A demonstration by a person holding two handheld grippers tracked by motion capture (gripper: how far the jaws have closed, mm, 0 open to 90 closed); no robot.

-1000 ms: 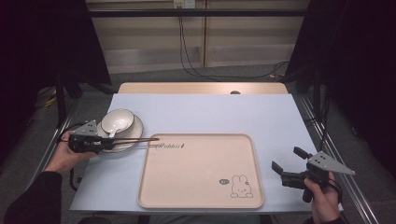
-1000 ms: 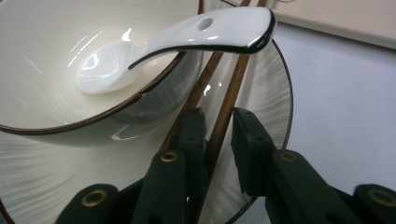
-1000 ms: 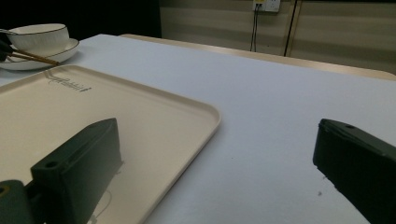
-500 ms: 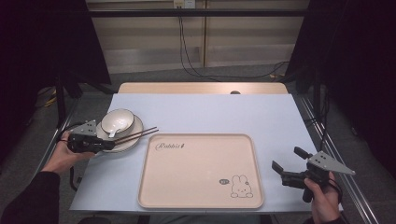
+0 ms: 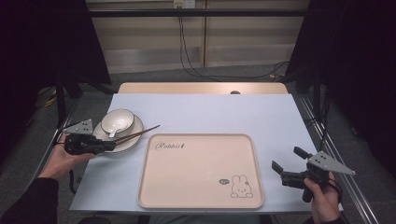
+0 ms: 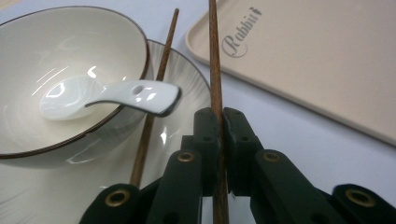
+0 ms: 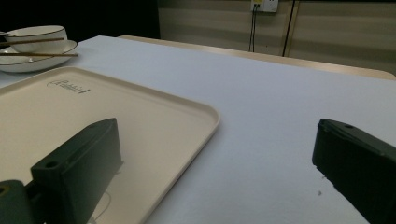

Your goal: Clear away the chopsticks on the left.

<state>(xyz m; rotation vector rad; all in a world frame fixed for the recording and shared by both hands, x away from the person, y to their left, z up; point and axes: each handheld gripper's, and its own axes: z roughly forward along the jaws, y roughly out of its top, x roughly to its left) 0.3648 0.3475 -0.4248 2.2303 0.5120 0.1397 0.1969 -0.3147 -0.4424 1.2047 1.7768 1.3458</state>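
Chopsticks, a bowl and a plate sit at the left edge of a pale blue table in a dim room, where dark curtains hang on both sides and black cables run down a beige panelled wall at the far end. At left, the left gripper is clamped on one wooden chopstick, its jaws pressed tight around the stick, which points right and away toward the tray's far left corner. A second chopstick lies just beside it across the plate, its near end running under the gripper in the left gripper view. The bowl stands on the plate, and a white spoon rests inside it with its handle over the rim. A cream tray, marked with the word "Rabbit" at its far left corner and a small rabbit drawing at its near right corner, lies bare in the near middle of the table. At right, the right gripper is held in a hand just beside the tray's right edge, jaws spread wide with nothing between them. Grey carpet shows beyond the table, whose far edge is a strip of light wood.
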